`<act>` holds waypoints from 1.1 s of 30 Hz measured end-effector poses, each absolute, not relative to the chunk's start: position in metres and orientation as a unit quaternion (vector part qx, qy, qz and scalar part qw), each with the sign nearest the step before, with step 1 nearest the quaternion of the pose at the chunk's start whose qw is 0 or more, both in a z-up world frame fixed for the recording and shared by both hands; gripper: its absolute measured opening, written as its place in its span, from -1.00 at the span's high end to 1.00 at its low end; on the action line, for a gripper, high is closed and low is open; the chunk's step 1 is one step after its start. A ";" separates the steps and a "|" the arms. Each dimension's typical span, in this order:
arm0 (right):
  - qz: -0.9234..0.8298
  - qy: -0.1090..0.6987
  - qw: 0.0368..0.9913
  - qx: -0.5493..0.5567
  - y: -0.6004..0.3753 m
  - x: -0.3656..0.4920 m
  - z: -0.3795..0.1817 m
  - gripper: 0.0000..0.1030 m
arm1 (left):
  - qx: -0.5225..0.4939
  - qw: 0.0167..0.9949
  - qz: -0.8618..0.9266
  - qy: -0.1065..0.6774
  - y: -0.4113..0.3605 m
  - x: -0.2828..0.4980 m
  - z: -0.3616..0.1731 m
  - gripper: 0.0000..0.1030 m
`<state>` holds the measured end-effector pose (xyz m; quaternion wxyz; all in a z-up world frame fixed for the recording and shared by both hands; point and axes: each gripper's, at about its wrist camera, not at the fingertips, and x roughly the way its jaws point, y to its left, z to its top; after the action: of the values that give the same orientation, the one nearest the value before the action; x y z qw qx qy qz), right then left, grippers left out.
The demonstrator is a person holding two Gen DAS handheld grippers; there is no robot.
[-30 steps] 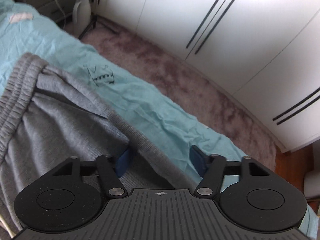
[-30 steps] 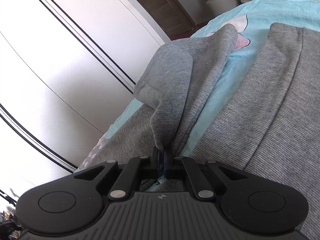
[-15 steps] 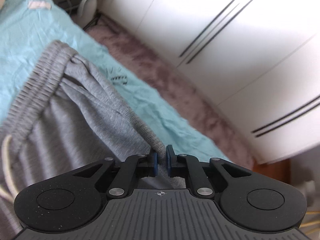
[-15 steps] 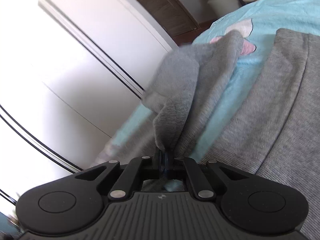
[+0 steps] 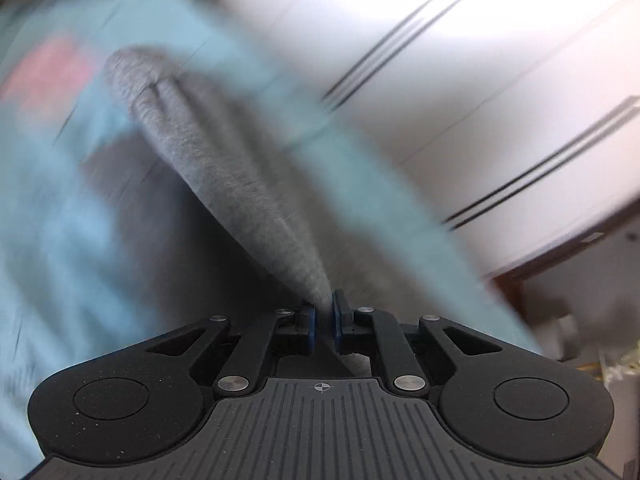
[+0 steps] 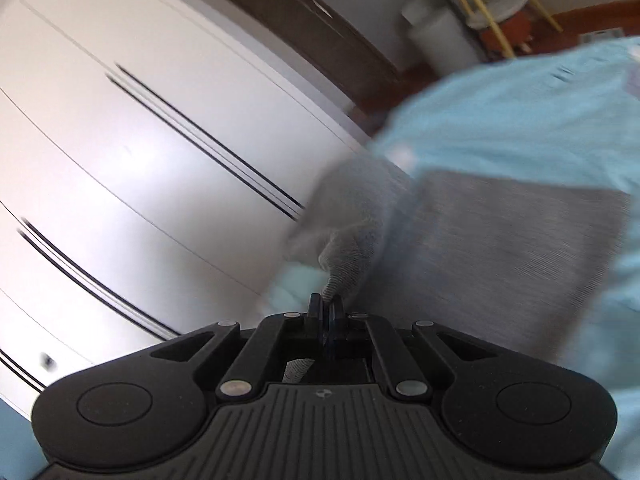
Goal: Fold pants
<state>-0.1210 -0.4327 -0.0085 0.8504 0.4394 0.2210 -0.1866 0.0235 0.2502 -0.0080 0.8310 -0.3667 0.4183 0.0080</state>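
Note:
The grey sweatpants (image 5: 224,168) lie on a light blue bed sheet (image 5: 48,240). My left gripper (image 5: 323,314) is shut on a fold of the grey pants, which stretches away up and to the left; this view is blurred by motion. My right gripper (image 6: 326,308) is shut on another bunched part of the pants (image 6: 352,248). To the right of it a flat grey part of the pants (image 6: 512,252) lies on the blue sheet (image 6: 520,120).
White wardrobe doors (image 5: 480,80) with thin dark lines stand beside the bed, also in the right wrist view (image 6: 140,160). A dark door (image 6: 304,28), a white bin (image 6: 440,40) and yellow-legged furniture (image 6: 496,8) are beyond the bed's far end.
My left gripper closed on the pants' edge and has lifted and pulled it. Both grippers are moving fast with the cloth; the right one has carried its fold toward the wardrobe side.

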 end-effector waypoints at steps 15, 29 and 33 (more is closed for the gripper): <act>-0.249 0.332 0.898 0.144 -0.393 -0.085 -0.003 0.23 | -0.405 0.825 0.072 0.387 0.292 0.012 -0.033 -0.12; -0.280 0.401 0.870 -0.063 -0.399 0.022 -0.049 0.90 | -0.390 0.824 0.086 0.401 0.274 0.026 -0.046 -0.11; -0.313 0.298 0.882 0.188 -0.458 -0.020 -0.015 0.90 | -0.371 0.834 0.083 0.400 0.268 0.026 -0.040 0.08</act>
<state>-0.0202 -0.4579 -0.0152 0.8822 0.1876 0.2979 -0.3126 0.0259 0.2685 -0.0402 0.8339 -0.3707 0.4003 0.0834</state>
